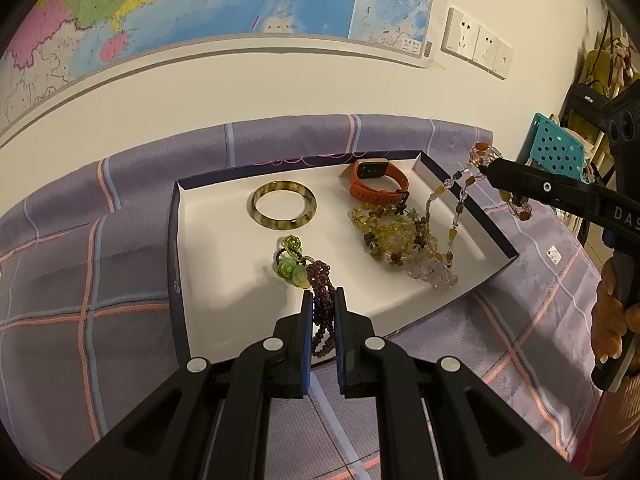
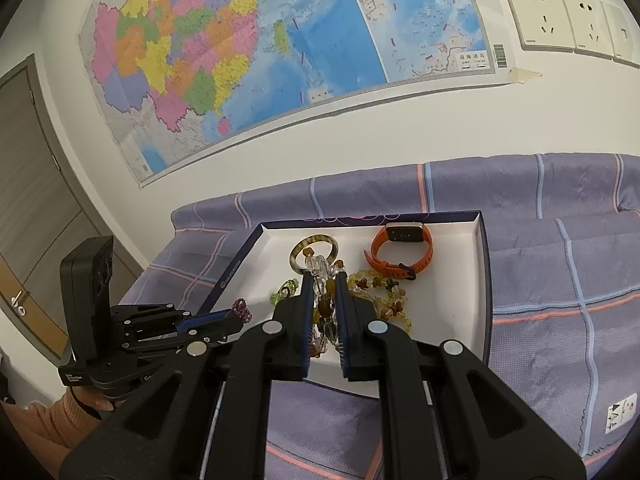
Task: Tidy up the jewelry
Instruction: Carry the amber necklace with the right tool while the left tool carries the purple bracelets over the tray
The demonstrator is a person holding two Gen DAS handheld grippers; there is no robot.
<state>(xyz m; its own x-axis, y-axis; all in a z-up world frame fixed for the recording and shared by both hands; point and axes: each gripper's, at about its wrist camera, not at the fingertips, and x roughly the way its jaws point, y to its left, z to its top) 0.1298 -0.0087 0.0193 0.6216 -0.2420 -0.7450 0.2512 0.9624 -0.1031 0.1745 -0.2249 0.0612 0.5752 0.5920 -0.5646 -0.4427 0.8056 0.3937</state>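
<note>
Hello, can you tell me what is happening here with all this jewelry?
A person is sorting jewelry in a shallow white tray on a plaid cloth. The left gripper is shut on a purple bead strand; the right gripper is shut on an amber and clear bead strand. A bangle and an orange watch lie in the tray.

Home bedroom, plaid bedsheet [image 1: 100, 240], wall map [image 2: 248, 52]

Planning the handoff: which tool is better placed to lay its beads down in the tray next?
Left tool: its purple bead strand already trails onto the tray floor.
</note>
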